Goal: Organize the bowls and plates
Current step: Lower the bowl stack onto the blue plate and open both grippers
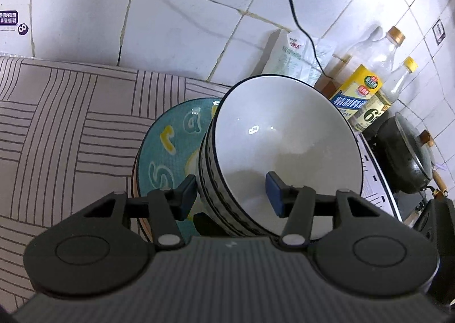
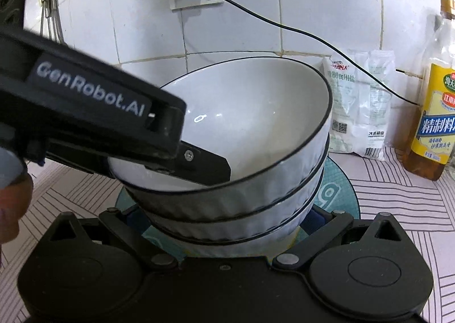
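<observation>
Jaws apart, left gripper straddles glossy ribbed bowl rim, seemingly untouched

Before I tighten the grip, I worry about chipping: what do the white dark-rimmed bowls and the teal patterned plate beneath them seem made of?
The white dark-rimmed bowls look like glazed ceramic: a glossy interior with sharp light glints, a painted dark rim line, and a ribbed outer wall. The teal patterned plate also looks like glazed ceramic, shiny with printed yellow and white motifs, though melamine cannot be ruled out.
</observation>
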A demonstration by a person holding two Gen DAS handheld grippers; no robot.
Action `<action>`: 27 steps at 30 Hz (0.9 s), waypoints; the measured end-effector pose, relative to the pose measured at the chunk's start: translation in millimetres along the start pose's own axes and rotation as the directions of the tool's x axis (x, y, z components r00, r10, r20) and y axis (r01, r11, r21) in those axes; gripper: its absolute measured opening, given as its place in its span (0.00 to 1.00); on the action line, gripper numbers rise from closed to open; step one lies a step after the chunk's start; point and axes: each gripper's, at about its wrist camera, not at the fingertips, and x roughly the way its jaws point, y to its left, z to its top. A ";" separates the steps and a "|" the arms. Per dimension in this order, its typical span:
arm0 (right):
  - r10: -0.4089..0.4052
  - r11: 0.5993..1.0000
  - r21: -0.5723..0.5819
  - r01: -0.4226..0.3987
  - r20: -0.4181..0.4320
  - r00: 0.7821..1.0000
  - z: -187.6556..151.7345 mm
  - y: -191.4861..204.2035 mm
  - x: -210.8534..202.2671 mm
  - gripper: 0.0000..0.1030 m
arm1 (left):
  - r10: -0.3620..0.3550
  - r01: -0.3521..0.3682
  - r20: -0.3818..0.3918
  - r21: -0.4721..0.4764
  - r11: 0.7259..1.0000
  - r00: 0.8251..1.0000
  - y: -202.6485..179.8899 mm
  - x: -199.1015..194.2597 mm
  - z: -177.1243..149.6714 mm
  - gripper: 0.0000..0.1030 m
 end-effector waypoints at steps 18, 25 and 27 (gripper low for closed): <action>-0.014 0.995 0.100 0.027 -0.123 0.992 12.6 -4.9 9.0 1.00 | 0.130 -0.130 0.018 0.037 0.991 0.991 -23.9 -7.5 0.7 0.50; -0.089 0.993 0.059 0.099 -0.157 0.984 14.2 16.6 -9.4 1.00 | 0.150 -0.151 0.040 0.034 0.988 0.988 -33.7 -41.2 7.0 0.70; -0.095 0.994 0.039 0.104 -0.177 0.980 16.7 19.7 -13.8 1.00 | 0.163 -0.165 0.058 0.037 0.986 0.985 -35.9 -53.2 7.3 0.71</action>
